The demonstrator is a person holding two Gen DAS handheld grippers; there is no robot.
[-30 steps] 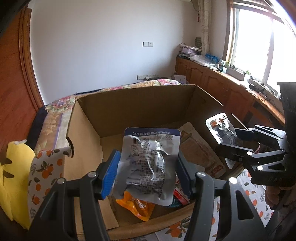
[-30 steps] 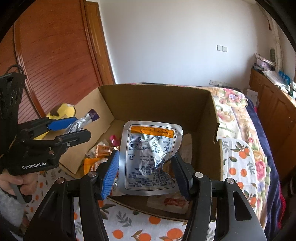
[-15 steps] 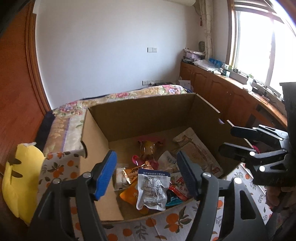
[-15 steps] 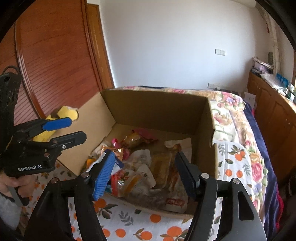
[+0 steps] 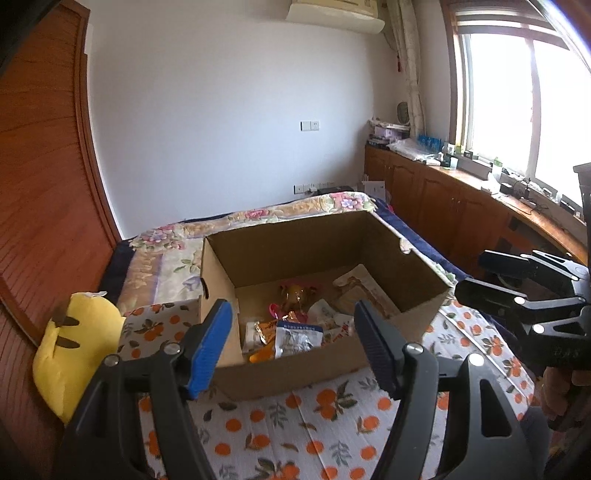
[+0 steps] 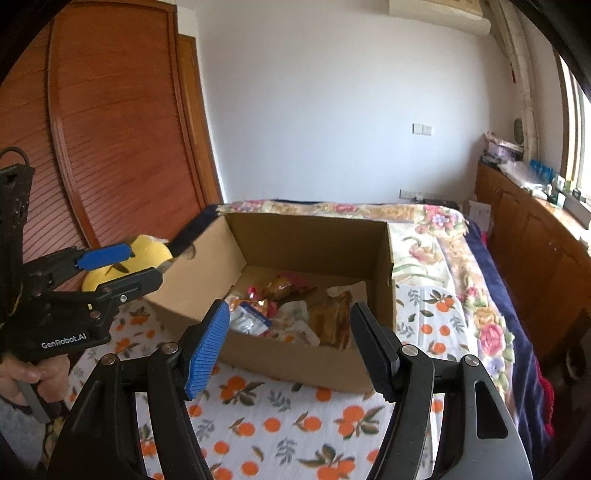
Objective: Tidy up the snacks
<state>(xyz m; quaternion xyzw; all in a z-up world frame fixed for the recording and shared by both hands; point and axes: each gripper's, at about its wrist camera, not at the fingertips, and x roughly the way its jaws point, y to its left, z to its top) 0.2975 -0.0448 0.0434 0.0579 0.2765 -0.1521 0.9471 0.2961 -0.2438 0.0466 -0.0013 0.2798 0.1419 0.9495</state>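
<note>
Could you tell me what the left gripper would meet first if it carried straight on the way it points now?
Probably the snack packets in the cardboard box, though the left gripper might clip the near wall first; depth is unclear.

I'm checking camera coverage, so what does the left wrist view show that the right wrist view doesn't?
Only the left wrist view shows the bright window and the air conditioner high on the wall; it also sees the right tool from the side. Only the right wrist view shows the wide slatted wooden door, and the left tool from the side. Both show the open cardboard box of snack packets on the orange-print cloth, the yellow plush toy, and the wooden cabinets. Both tools are open and empty.
</note>
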